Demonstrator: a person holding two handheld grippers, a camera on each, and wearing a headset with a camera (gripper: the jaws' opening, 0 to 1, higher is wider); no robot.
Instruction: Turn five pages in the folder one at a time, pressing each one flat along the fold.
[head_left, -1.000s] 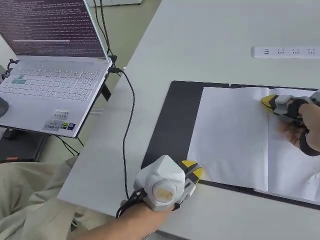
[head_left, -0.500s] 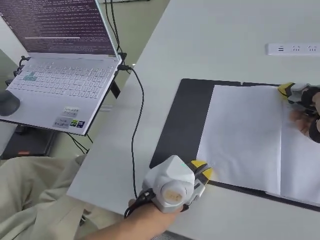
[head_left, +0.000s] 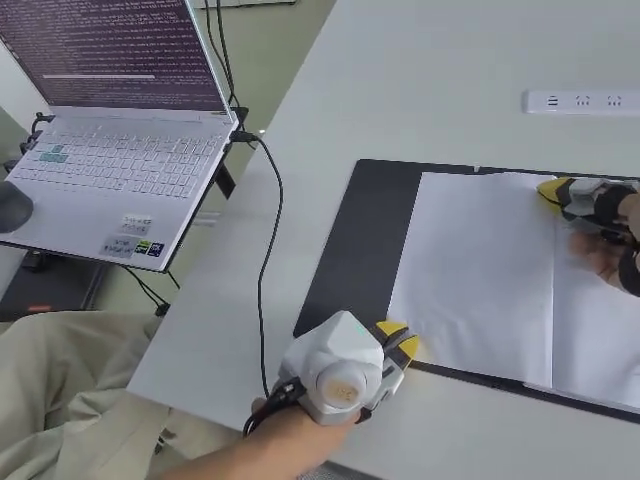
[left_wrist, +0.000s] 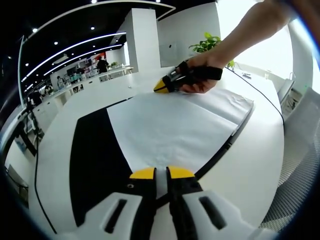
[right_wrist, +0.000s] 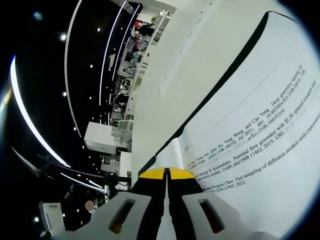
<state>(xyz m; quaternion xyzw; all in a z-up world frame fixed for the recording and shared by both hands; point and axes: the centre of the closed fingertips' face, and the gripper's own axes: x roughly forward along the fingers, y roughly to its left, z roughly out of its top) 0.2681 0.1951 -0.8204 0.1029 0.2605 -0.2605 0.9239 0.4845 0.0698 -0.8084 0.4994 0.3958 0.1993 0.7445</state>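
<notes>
A black folder (head_left: 345, 250) lies open on the white table. A blank white page (head_left: 480, 270) rests turned over on its left half. My left gripper (head_left: 400, 345) is shut, its yellow tips at the near left corner of that page (left_wrist: 170, 125). My right gripper (head_left: 548, 190) is shut and presses down at the far end of the fold. In the left gripper view the right gripper (left_wrist: 162, 86) is held by a hand at the page's far side. The right gripper view has its shut tips (right_wrist: 167, 173) beside a printed page (right_wrist: 260, 145).
An open laptop (head_left: 110, 150) stands on a raised stand to the left, off the table, with a black cable (head_left: 268, 250) running along the table's left edge. A white power strip (head_left: 580, 101) lies at the back right. Bare table surrounds the folder.
The right gripper slid toward the far end of the fold, then came back a little. The left gripper stayed at the page's corner. The head camera shifted slightly.
</notes>
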